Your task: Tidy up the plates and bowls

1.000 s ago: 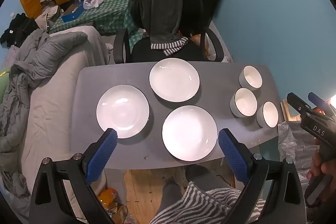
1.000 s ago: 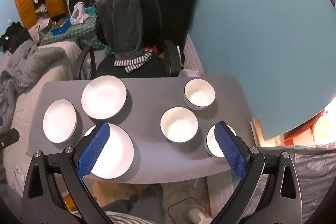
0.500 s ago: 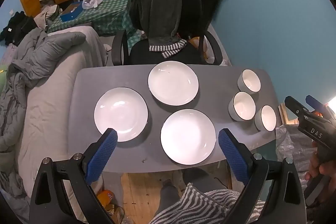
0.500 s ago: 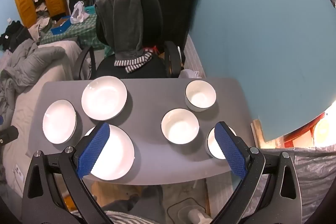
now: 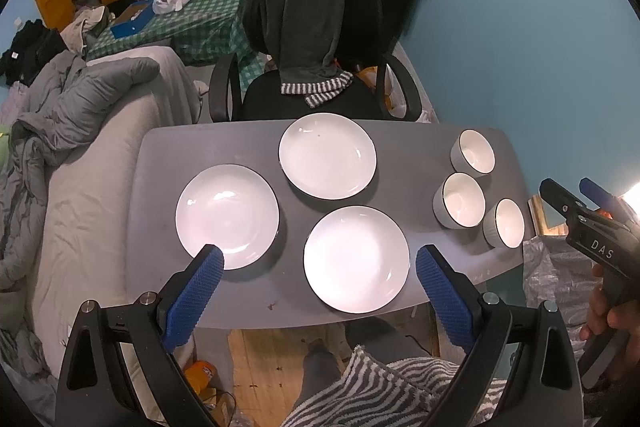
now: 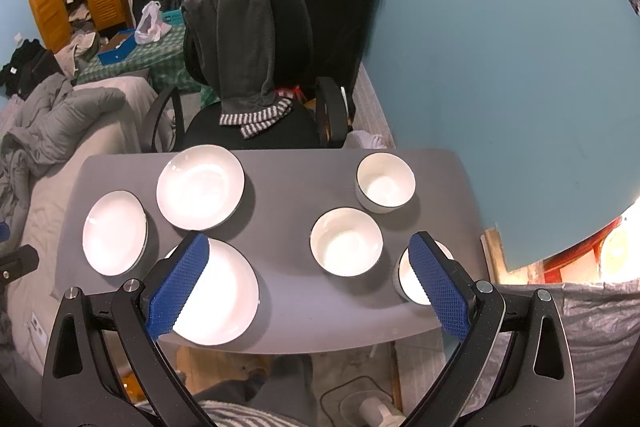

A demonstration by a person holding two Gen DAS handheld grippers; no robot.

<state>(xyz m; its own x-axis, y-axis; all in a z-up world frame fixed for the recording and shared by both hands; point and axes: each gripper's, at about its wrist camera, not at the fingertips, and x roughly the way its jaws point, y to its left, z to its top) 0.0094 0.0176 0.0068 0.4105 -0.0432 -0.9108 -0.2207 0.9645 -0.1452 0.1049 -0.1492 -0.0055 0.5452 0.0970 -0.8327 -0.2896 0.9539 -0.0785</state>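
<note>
Three white plates lie on a grey table (image 5: 256, 147): a left plate (image 5: 227, 215), a far plate (image 5: 327, 155) and a near plate (image 5: 357, 258). Three white bowls stand at the right: a far bowl (image 5: 474, 151), a middle bowl (image 5: 460, 199) and a near bowl (image 5: 505, 223). My left gripper (image 5: 318, 291) is open and empty, high above the table's near edge. My right gripper (image 6: 308, 283) is open and empty, above the near edge between the near plate (image 6: 216, 293) and the middle bowl (image 6: 346, 241); it also shows in the left wrist view (image 5: 576, 203).
A black office chair (image 5: 316, 39) draped with a dark garment stands behind the table. A bed with a grey duvet (image 5: 72, 115) runs along the table's left side. A teal wall (image 5: 520, 47) is at the right. Wood floor and a person's legs lie below the near edge.
Both grippers have drifted slightly; in the left wrist view the table sits a little lower and nearer. Jaws have stayed open. No plate or bowl has moved.
</note>
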